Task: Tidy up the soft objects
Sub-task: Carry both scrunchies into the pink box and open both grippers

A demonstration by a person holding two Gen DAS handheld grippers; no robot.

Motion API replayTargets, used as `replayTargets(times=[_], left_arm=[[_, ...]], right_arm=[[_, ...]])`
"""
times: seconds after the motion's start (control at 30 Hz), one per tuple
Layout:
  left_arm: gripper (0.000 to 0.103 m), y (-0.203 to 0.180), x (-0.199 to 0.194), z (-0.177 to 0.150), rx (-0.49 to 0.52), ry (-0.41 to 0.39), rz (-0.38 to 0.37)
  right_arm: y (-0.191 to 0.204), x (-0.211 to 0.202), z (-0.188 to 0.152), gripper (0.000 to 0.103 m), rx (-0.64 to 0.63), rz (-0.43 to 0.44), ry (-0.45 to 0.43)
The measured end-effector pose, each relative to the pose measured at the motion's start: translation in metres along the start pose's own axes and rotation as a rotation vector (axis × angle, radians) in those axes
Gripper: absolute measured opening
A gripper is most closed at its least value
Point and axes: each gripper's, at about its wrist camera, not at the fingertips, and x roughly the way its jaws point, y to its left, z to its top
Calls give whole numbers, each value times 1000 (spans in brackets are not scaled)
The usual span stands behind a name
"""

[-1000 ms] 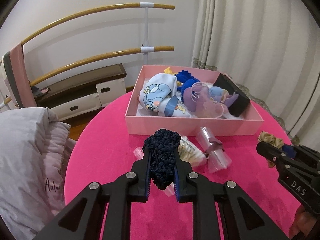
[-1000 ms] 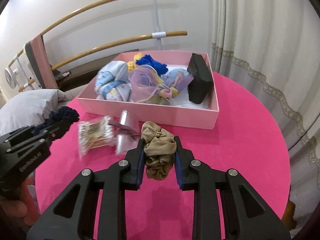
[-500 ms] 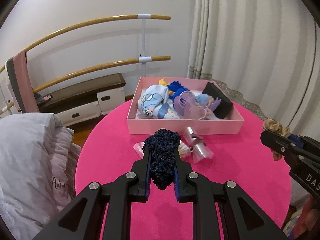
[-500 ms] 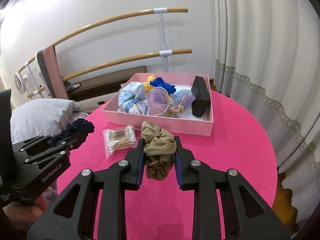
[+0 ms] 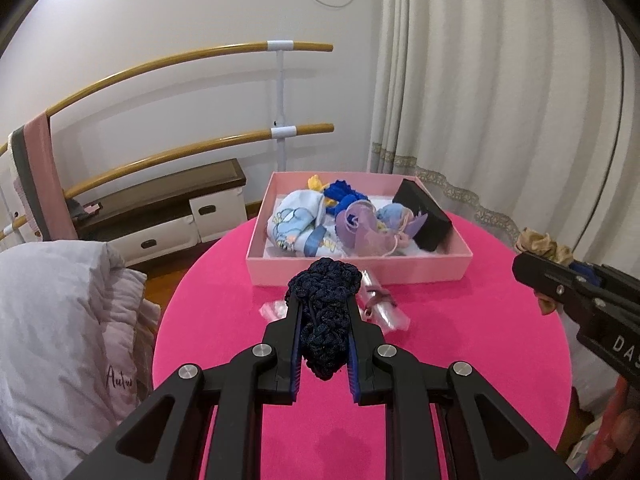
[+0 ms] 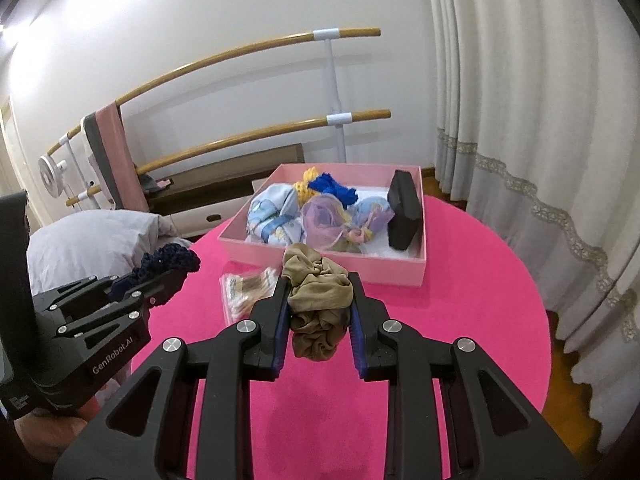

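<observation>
I am mid-carry, both hands loaded, above the pink table and short of the box.

On my left, the left gripper is clamped tight on a navy scrunchie, the jaws nearly together with the knit bulging out above and below them. It hangs over the table, just on my side of the box's near wall. On my right, the right gripper is pinched on a tan scrunchie, jaws a little wider because the fabric is bulkier. It too sits in the air before the near wall, roughly centred on the box.

I judge the step in hand to be bringing these two soft things to the box. The next move calls for carrying each forward over the near wall, finding a free patch of the white floor, and only then letting the jaws part. The left half of the box is crowded, so the gap near the black case looks the better drop. Scrunchies cling to the pads, so a small shake may be needed.

Count, left to right: two scrunchies in my grippers; two clear packets on the table before the box, one of them half hidden behind the navy scrunchie in the left view; one box; inside it about five soft bundles, though they overlap and I cannot be sure; one black case.
</observation>
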Motion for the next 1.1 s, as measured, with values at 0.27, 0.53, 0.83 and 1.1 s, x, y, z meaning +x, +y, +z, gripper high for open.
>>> replayTargets(times=[0.27,0.53,0.83,1.1], left_arm=[[15,2,45,52,14,-22,-4],[15,0,127,121,45,-26,18],[15,0,242,187,17,62,-8],[15,5,319,226,-4,127,-37]], right_arm=[[-20,35,43,24,19,15,2],[-38,99,105,24,17,24,29],[-69,200,139,25,67,13,157],[-83,248,146,25,90,9,223]])
